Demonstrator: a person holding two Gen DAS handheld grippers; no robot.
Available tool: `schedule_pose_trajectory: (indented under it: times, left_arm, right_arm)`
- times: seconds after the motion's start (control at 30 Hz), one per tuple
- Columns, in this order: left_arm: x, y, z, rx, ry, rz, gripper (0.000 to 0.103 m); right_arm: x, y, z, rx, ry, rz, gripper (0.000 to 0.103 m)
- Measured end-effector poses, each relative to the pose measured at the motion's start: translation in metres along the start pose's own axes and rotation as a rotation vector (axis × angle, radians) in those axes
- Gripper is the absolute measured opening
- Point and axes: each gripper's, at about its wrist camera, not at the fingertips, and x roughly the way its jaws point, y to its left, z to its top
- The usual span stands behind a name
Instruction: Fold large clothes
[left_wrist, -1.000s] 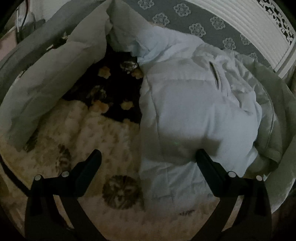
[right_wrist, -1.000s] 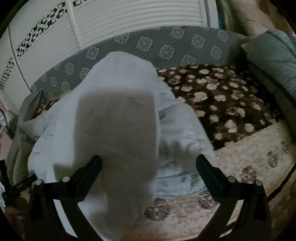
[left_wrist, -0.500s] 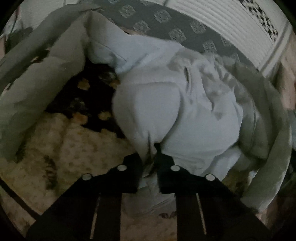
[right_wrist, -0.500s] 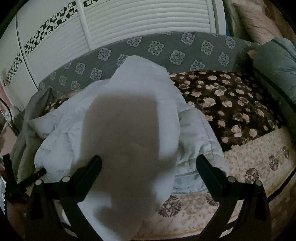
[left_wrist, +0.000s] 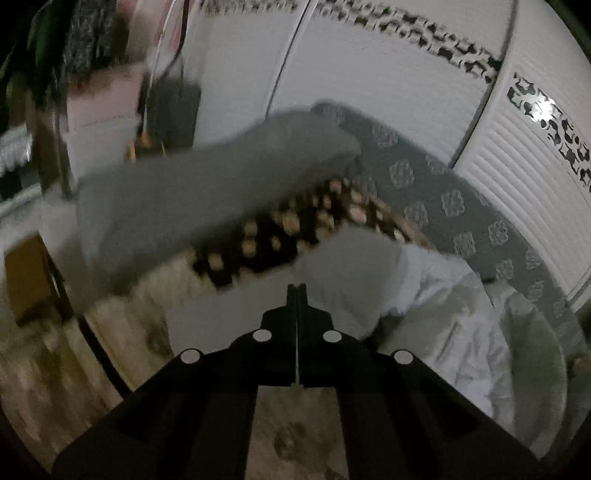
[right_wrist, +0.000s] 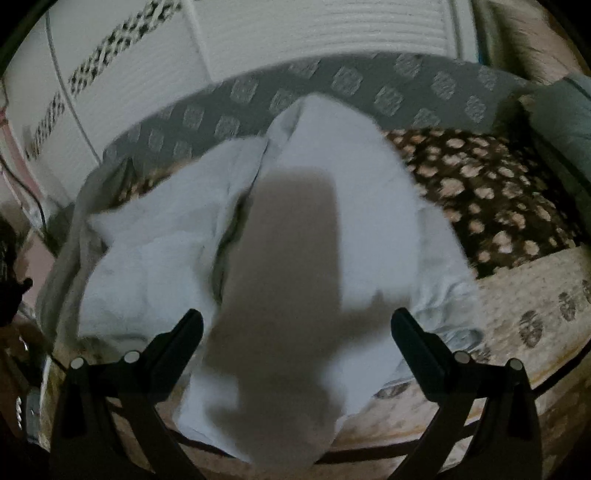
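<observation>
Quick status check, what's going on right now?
Left hand-held gripper shut, nothing visibly pinched. Right hand-held gripper open over white jacket. Jacket unfolded on bed. Nothing blocking.

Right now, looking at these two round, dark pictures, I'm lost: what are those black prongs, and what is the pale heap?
There is no robot here. A person holds a two-fingered black tool in each hand, and a wide-angle camera on each one looks along its fingers. One picture comes from the left tool, the other from the right tool. Both look down at a dark flowered blanket, where a white padded jacket lies crumpled, not yet folded. The left tool is shut and, as far as the blur shows, pinches a fold of the jacket. The right tool stands open above it, holding nothing.
</observation>
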Motion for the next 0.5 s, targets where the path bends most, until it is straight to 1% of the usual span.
schedule_pose_trajectory:
  times: [0.1,0.17,0.2,0.23,0.27,0.3,0.33,0.37,0.4,0.43,0.5]
  left_arm:
    - [0.021,-0.018,-0.027,0.042,0.074,-0.032,0.0]
    - [0.03,-0.026,-0.043,0.06,0.12,-0.058,0.0]
    - [0.037,-0.034,-0.051,0.077,0.147,-0.068,0.012]
    - [0.042,-0.038,-0.059,0.088,0.161,-0.068,0.03]
    - [0.047,-0.045,-0.066,0.098,0.173,-0.063,0.04]
    - [0.049,-0.039,-0.073,0.098,0.175,-0.059,0.057]
    - [0.05,-0.038,-0.075,0.095,0.178,-0.052,0.07]
    - [0.053,-0.037,-0.077,0.085,0.18,-0.041,0.073]
    - [0.054,-0.034,-0.078,0.072,0.183,-0.031,0.077]
    - [0.053,-0.03,-0.079,0.059,0.186,-0.025,0.079]
    - [0.056,-0.023,-0.077,0.012,0.198,-0.02,0.079]
  right_arm:
    - [0.019,0.013,-0.012,-0.046,0.041,-0.069,0.101]
    - [0.024,0.01,-0.017,-0.053,0.04,-0.083,0.101]
    - [0.026,0.008,-0.018,-0.06,0.035,-0.085,0.101]
    - [0.027,0.005,-0.018,-0.059,0.036,-0.082,0.088]
    - [0.027,0.001,-0.018,-0.046,0.038,-0.065,0.071]
    - [0.027,-0.007,-0.018,-0.012,0.047,-0.057,0.035]
    - [0.027,-0.019,-0.016,0.052,0.054,-0.05,0.026]
    - [0.026,-0.033,-0.013,0.112,0.058,-0.016,0.022]
    - [0.025,-0.044,-0.01,0.146,0.054,-0.004,0.017]
    - [0.023,-0.052,-0.006,0.158,0.041,-0.015,0.015]
    - [0.016,-0.067,0.006,0.152,0.006,-0.066,0.013]
